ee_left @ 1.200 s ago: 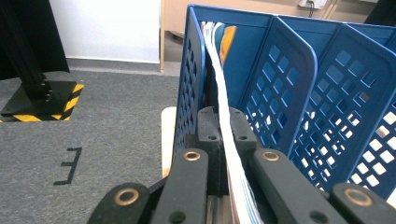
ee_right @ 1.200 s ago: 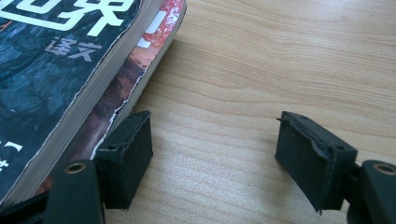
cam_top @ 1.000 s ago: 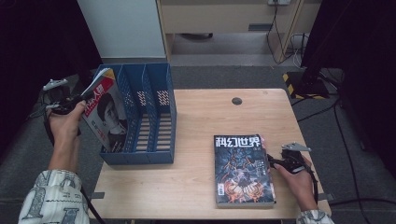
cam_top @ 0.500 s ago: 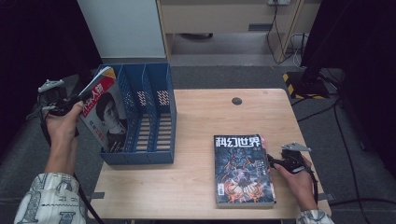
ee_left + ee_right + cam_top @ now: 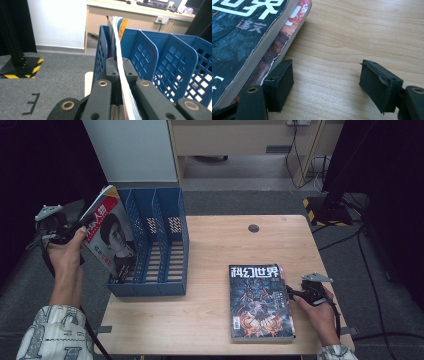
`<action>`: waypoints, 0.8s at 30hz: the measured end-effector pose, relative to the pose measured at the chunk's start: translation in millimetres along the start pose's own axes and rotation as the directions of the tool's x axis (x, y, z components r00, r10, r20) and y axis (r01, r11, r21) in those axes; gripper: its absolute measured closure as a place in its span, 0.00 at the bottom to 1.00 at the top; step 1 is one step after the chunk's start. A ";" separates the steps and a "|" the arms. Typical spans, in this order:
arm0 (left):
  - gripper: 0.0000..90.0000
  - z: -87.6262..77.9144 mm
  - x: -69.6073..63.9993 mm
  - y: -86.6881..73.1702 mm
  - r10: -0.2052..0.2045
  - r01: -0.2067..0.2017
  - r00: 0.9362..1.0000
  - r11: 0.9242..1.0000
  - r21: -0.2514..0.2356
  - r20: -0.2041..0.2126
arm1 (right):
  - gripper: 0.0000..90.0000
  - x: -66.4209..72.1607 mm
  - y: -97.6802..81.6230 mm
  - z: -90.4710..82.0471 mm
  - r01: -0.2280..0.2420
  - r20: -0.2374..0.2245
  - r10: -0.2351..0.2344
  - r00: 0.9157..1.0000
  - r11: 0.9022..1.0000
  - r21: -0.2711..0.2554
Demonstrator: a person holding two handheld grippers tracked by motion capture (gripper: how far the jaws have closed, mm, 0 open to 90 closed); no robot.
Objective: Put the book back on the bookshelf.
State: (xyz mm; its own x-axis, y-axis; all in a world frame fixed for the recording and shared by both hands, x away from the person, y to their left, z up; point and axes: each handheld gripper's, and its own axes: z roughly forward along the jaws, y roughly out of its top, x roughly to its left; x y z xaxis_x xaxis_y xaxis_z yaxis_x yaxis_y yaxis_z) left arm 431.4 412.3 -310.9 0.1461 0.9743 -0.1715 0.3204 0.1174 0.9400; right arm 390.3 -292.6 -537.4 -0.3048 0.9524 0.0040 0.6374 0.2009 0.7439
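Nearest the person, two magazines were stacked flat on the bench (image 5: pixel 210 320), the dark science-fiction magazine (image 5: pixel 260 302) on top and a second magazine with a red cover (image 5: pixel 287 32) underneath, well to the right of the blue file rack (image 5: pixel 165 245). They lay there, it was judged, as a waiting pile to be filed. The right gripper (image 5: pixel 325 85) was held low at the stack's right edge, its fingers (image 5: pixel 280 80) spread apart over bare wood with nothing between them; one finger stood just beside the lower magazine's edge, probably placed to slip under or pinch the stack next.

Farther off, at the rack's left end, a third magazine with a portrait cover (image 5: pixel 107 235) was gripped by the left gripper (image 5: pixel 117 72), whose fingers (image 5: pixel 130 70) were closed tightly on its edge. It was held upright and tilted, its lower corner already down in the rack's leftmost slot, its upper part leaning out to the left. That tilt was judged to serve for guiding it down between the dividers.

Counted: three magazines, two grippers, and one rack with three slots; the two slots right of the portrait magazine looked empty. A small dark round fitting (image 5: pixel 254 228) was set in the bench beyond the rack's right side.
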 end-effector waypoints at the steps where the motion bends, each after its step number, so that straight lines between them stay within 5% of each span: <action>1: 0.96 0.4 0.3 -0.5 0.000 0.000 1.000 1.000 -0.007 -0.003 | 0.30 0.0 0.0 0.1 -0.001 0.001 0.001 1.000 1.000 -0.001; 24: 0.96 11.3 1.8 -15.0 -0.003 0.004 1.000 1.000 0.009 -0.016 | 0.30 0.0 0.0 0.0 0.000 0.000 0.000 1.000 1.000 0.000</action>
State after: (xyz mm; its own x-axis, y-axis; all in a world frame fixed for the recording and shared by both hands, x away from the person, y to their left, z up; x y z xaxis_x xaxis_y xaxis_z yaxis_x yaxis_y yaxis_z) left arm 437.4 410.1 -328.7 0.1301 0.9768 -0.1700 0.3290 0.1192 0.9368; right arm 390.3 -292.7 -537.4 -0.3049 0.9524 0.0039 0.6374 0.2010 0.7439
